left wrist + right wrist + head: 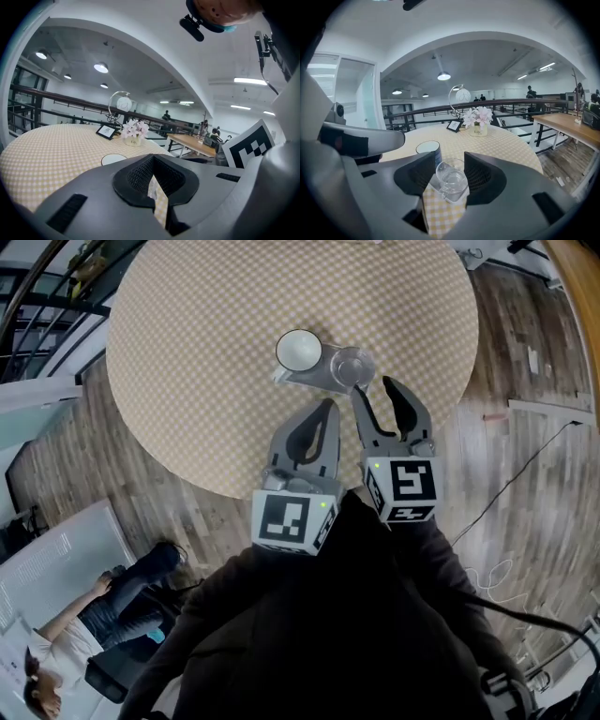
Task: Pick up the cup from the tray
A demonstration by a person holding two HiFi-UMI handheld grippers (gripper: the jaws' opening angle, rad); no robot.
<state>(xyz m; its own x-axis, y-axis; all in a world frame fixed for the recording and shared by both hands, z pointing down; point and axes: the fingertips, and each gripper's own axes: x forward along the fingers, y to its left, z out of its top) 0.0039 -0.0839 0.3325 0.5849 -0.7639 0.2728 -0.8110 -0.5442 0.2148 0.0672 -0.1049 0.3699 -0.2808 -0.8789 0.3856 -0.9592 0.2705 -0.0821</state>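
Note:
A clear glass cup and a white cup stand side by side on a small pale tray on the round checked table. My right gripper is open just short of the glass cup, touching nothing. In the right gripper view the glass cup shows in the gap of the right gripper, with the tray under it and the white cup behind on the left. My left gripper is shut and empty beside it, nearer the table's edge. The left gripper shows only a thin slit; the white cup lies beyond.
At the table's far side stand a pot of pale flowers, a small picture frame and a round ornament. A railing runs behind the table. A long wooden table stands at the right. A person sits at the lower left.

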